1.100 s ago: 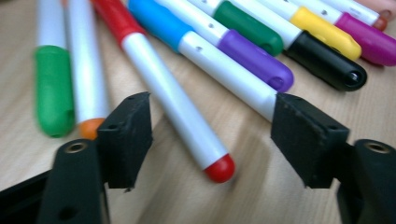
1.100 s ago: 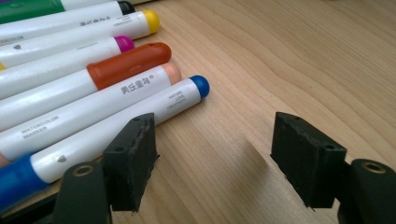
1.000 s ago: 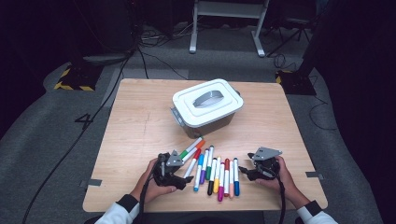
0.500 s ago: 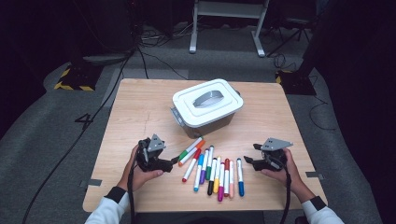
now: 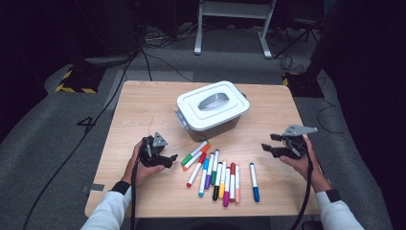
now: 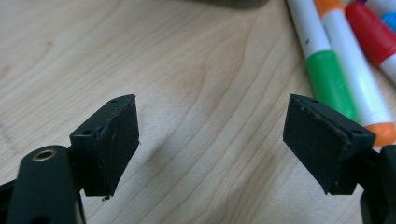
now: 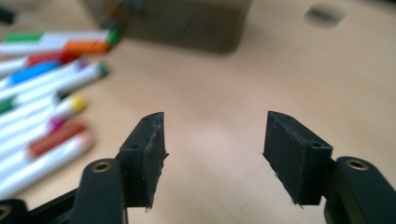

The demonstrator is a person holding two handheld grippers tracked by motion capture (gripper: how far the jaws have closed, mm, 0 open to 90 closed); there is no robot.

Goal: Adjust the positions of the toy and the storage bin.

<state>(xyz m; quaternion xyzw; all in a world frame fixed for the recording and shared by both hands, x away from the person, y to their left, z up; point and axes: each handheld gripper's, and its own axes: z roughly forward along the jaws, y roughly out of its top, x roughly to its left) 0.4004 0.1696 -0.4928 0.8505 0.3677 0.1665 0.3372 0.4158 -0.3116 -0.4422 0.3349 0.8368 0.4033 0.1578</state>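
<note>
- Holding my left gripper (image 5: 172, 157) low over the wooden table (image 5: 143, 105), I have its jaws spread with bare wood between them; they have just closed a touch.
- My left gripper sits just left of the markers (image 5: 218, 175), which lie side by side on the table in front of the lidded white box (image 5: 212, 109).
- In the left gripper view a green-capped marker (image 6: 329, 79) and an orange-capped marker (image 6: 373, 119) lie just beyond my right-hand jaw, not touched.
- My right gripper (image 5: 269, 143) hangs above the table, well to the right of the markers, jaws apart and pinching nothing; they have just been closing.
- A blue-capped marker (image 5: 253, 182) lies nearest that gripper, apart from it.
</note>
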